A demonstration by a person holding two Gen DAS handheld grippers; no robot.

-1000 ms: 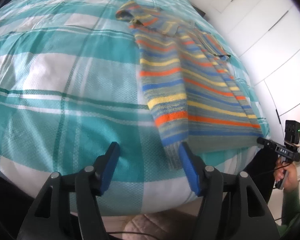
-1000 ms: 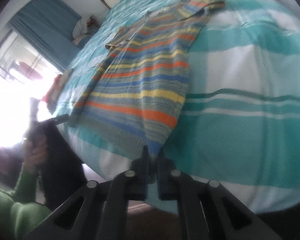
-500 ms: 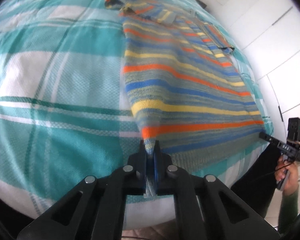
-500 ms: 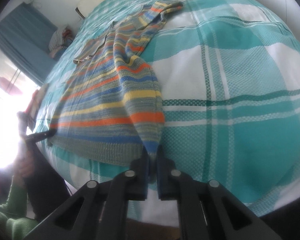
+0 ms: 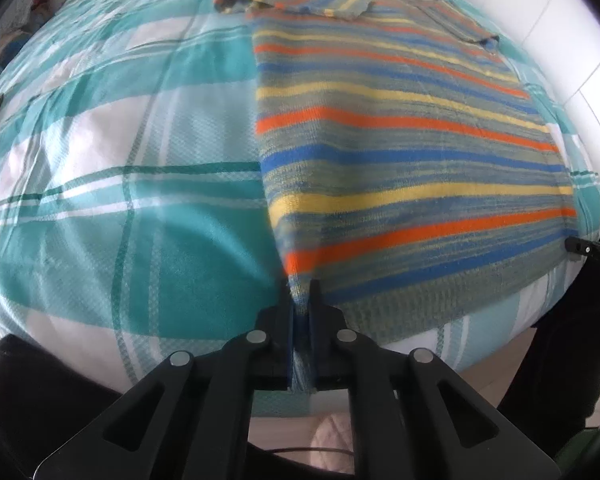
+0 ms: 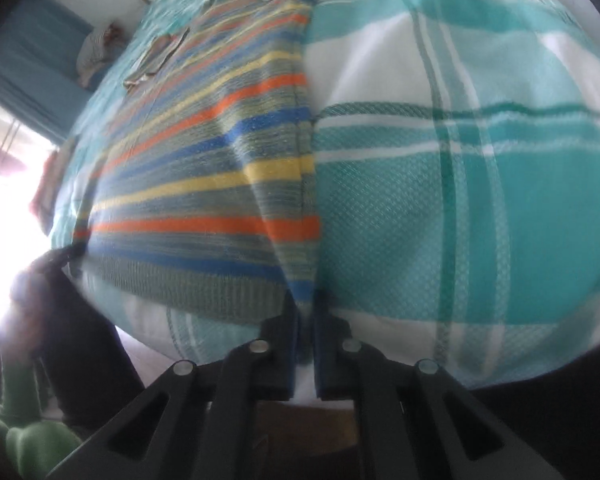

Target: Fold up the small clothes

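Teal-and-white checked bedding [image 5: 148,208], a waffle-textured weave crossed by thin dark green lines, covers the bed in both wrist views. On it lies a striped knit sweater [image 5: 400,152] banded in orange, blue, yellow and grey-green, with a ribbed hem nearest the cameras. The left gripper [image 5: 300,300] has its black jaws pressed together on one hem corner, the knit pinched between them at 6 o'clock in the left wrist view, and the fabric rises into a soft ridge from that point. The right gripper [image 6: 306,312] is likewise clamped on the other hem corner of the sweater [image 6: 228,184], where a fold runs up toward 12 o'clock. At 9 o'clock in the blurred right wrist view, what is probably the other gripper meets the hem's far end.
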